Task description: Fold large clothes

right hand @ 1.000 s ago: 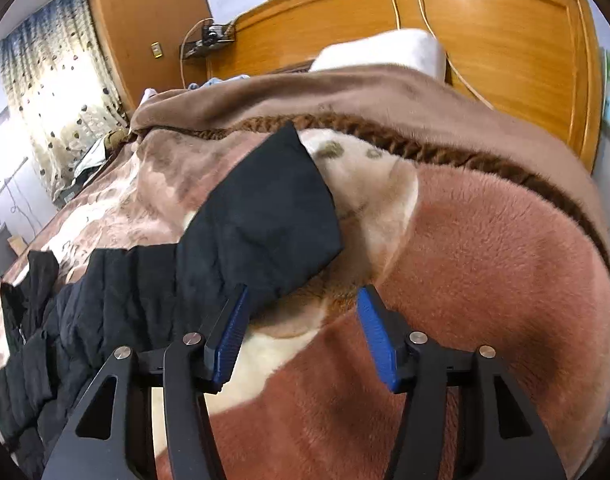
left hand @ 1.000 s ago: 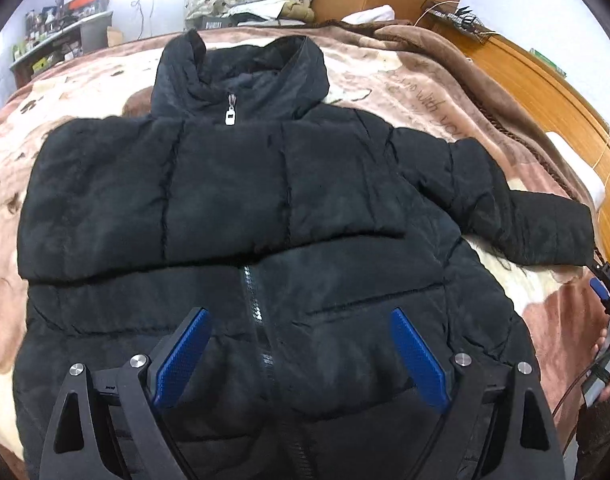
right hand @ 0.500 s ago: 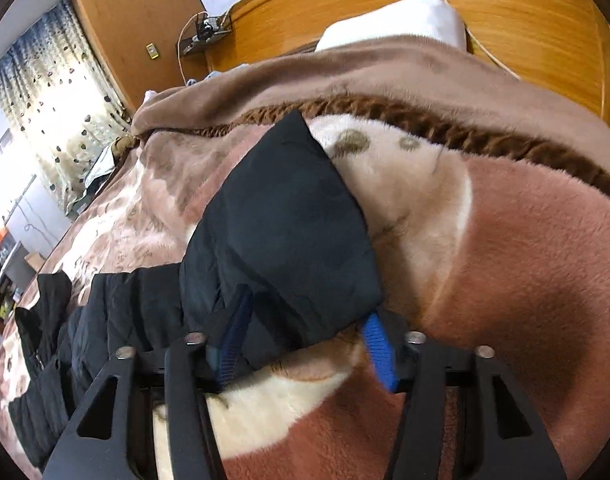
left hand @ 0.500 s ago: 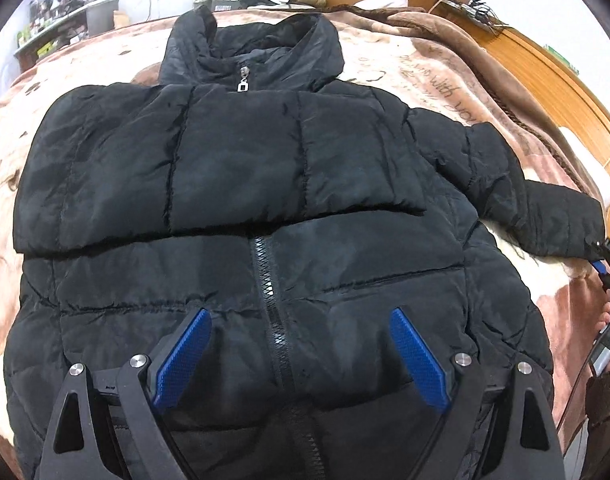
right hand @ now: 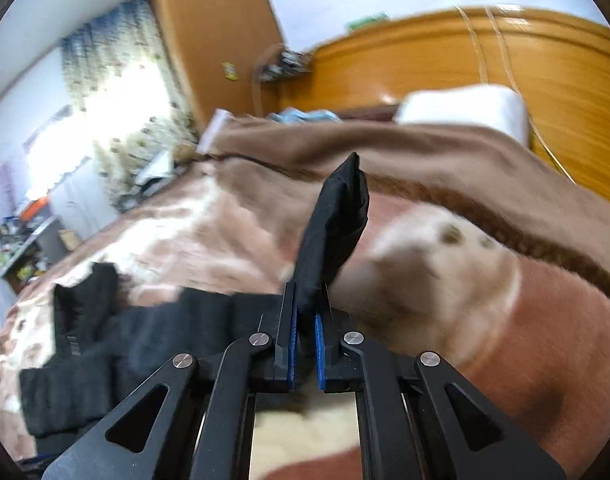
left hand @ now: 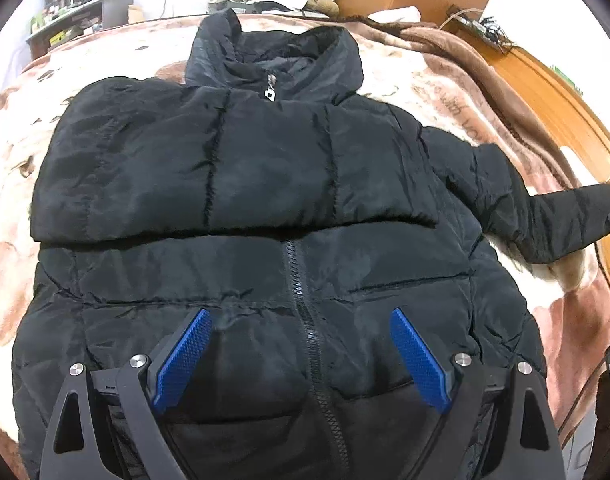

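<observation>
Currently we log 1 black puffer jacket [left hand: 265, 208] spread front-up on the bed's brown plush blanket [left hand: 457, 92], zipper closed, collar toward the far side, 1 sleeve already folded across the chest. Our left gripper [left hand: 301, 356] hangs over the lower hem with its blue pads wide apart and nothing between them, much as it was 1 second ago. Our right gripper [right hand: 305, 340] is the changed item: a second ago its jaws stood apart around the cuff of the outstretched right sleeve [right hand: 333, 224]; now they are clamped on that cuff, and the black fabric stands up from the pads, lifted off the blanket. The right view is blurred, which we read as the gripper in motion. In the left view the same sleeve [left hand: 545, 220] reaches toward the wooden headboard [left hand: 553, 112], its end raised at the frame edge. We judge the grasp made and the second sleeve fold begun; the next move would likely carry the cuff across the chest to lie over the folded sleeve. Padding is bulky and slick, so the cuff may slip or spring back.
</observation>
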Tool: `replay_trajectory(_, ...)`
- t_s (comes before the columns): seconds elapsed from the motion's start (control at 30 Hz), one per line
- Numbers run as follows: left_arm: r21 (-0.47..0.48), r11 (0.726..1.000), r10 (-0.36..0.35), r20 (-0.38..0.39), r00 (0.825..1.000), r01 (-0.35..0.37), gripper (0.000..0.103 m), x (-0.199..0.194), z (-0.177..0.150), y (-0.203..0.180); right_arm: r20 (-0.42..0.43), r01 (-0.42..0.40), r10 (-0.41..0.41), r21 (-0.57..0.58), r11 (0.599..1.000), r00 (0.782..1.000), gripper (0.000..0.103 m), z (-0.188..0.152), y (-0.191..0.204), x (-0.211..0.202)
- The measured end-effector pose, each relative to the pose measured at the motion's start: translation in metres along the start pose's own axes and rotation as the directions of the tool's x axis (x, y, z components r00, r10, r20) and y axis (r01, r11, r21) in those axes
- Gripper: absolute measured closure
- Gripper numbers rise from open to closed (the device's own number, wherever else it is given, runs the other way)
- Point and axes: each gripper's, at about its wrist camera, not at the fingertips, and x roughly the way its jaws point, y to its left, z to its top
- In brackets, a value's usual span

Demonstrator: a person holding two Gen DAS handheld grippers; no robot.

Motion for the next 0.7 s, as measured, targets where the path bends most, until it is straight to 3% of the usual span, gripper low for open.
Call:
replay_trajectory(0.13,-0.021,1.0,0.005,0.013,1.0,-0.004,0.012,-0.009,0.001,0.015,0.039,-0.129,0.131,-0.047,0.991,0.991,0.096,0.012,0.044,-0.019)
replay_trajectory(0.33,-0.052,0.999,0.006,0.032,0.999,-0.004,0.012,-0.019,-0.001,0.037,0.018,-0.27,0.273,-0.1,0.958,0.962,0.096,0.015,0.108,-0.028)
replay_trajectory(0.7,-0.125,0.992,0.01,0.063,0.998,-0.002,0.012,-0.035,-0.005,0.087,-0.123,-0.474,0.457,-0.223,0.852,0.881,0.096,-0.031,0.232,-0.014)
